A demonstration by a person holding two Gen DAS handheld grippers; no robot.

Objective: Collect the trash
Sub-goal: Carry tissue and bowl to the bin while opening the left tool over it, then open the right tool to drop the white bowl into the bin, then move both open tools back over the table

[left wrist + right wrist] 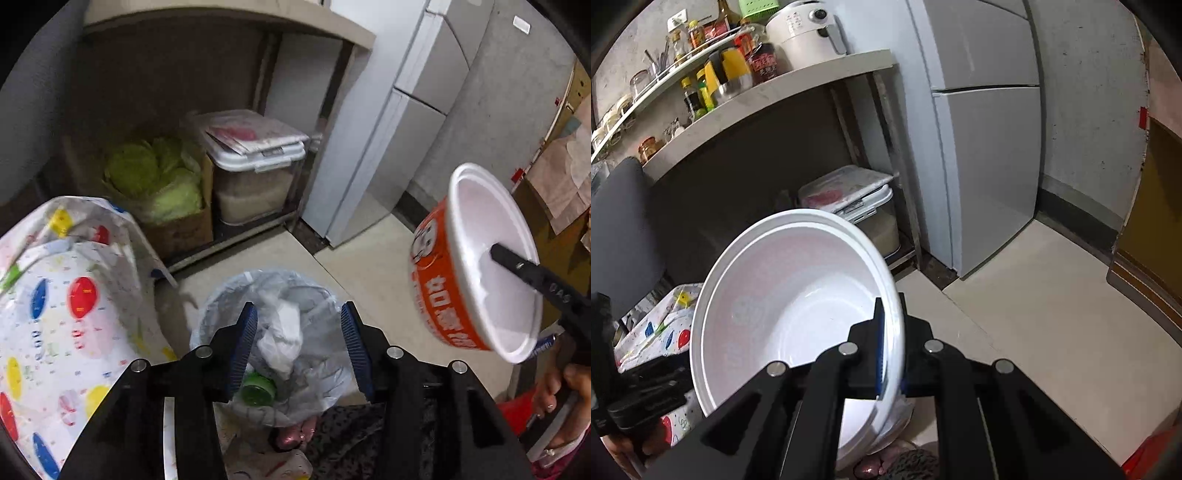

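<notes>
A trash bin lined with a clear plastic bag (218, 306) stands on the floor in the left wrist view. Crumpled white trash (284, 332) and a green bottle (256, 391) lie inside it. My left gripper (299, 343) hovers right over the bin, open, its blue pads touching nothing. To the right an orange and white noodle bowl (461, 266) hangs tilted in the air, with one black finger (517, 264) of the right gripper inside it. In the right wrist view my right gripper (892, 347) is shut on the rim of this empty bowl (790, 302).
A dotted tablecloth (66, 295) hangs at the left. Under the counter (768, 92) sit a cardboard box of cabbages (155, 184) and a lidded rice container (255, 173). A fridge (982, 147) stands to the right, on pale floor tiles (1034, 295). A hand (565, 387) grips the right tool.
</notes>
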